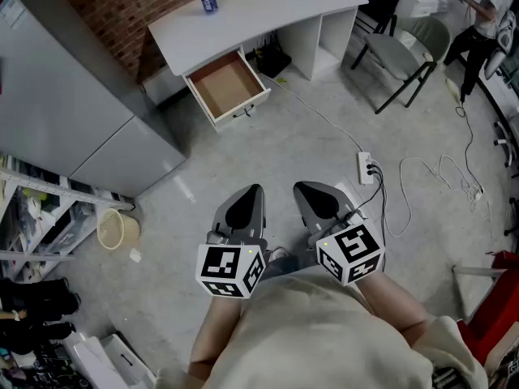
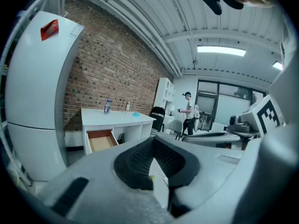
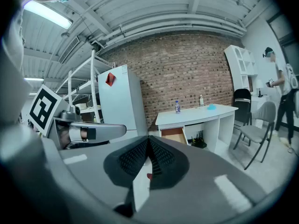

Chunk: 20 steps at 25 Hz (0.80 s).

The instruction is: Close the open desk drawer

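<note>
**Drawer open, approach not begun**

Nearest me, both grippers sit low in front of my body. The left gripper (image 1: pixel 246 207) has its jaws pressed together with nothing between them, and the right gripper (image 1: pixel 321 203) is the same: closed and empty. Both point out over bare concrete floor.

Further on, a power strip (image 1: pixel 366 168) and its cable lie on the floor to the right, and a wicker wastebasket (image 1: pixel 117 228) stands to the left.

Well beyond the grippers stands the white desk (image 1: pixel 251 19), with the drawer (image 1: pixel 229 85) under its left end pulled well out. So I judge that nothing of the task is done. I have yet to cross the floor, put a gripper to the drawer front and push it in.

Only the head view looks down into the drawer and shows it empty, with its handle (image 1: pixel 243 112) on the front panel. It also shows the floor I must cross. The gripper views see the desk level-on instead. They show the brick wall behind it, the tall white refrigerator (image 3: pixel 119 99) to its left, and the plastic bottle (image 3: pixel 177 107) on top standing upright.
</note>
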### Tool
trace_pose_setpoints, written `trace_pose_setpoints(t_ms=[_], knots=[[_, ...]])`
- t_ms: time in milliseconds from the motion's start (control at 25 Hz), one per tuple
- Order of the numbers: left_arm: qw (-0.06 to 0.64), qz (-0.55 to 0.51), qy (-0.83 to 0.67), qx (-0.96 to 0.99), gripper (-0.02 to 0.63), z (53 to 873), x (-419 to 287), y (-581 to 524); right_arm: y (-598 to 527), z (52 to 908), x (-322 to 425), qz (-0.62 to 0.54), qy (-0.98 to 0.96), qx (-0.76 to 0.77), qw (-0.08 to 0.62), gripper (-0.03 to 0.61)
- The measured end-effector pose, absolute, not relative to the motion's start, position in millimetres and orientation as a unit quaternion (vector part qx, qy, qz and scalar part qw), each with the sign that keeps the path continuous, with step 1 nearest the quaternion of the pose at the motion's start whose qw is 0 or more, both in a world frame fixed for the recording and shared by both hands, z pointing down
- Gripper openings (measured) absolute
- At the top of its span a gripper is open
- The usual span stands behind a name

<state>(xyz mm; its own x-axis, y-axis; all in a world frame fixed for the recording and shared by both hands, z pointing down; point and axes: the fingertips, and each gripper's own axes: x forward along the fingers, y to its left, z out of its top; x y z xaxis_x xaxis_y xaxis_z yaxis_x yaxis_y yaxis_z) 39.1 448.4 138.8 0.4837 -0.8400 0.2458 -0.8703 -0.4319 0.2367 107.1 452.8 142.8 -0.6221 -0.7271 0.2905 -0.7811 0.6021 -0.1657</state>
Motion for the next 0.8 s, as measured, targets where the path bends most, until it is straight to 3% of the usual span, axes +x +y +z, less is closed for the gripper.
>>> trace_pose_setpoints(t_ms=[480,800], knots=[[0.17,0.039,-0.497,0.85,0.005,140.0,35.6,462.1,468.0,142.6,98.6,0.125,-0.887,0.433,0.097,0.006],[0.177,0.028,-0.495,0.85,0.005,141.0,28.8,467.2,473.4,138.6,97.4,0.158,-0.882,0.441,0.057,0.006]])
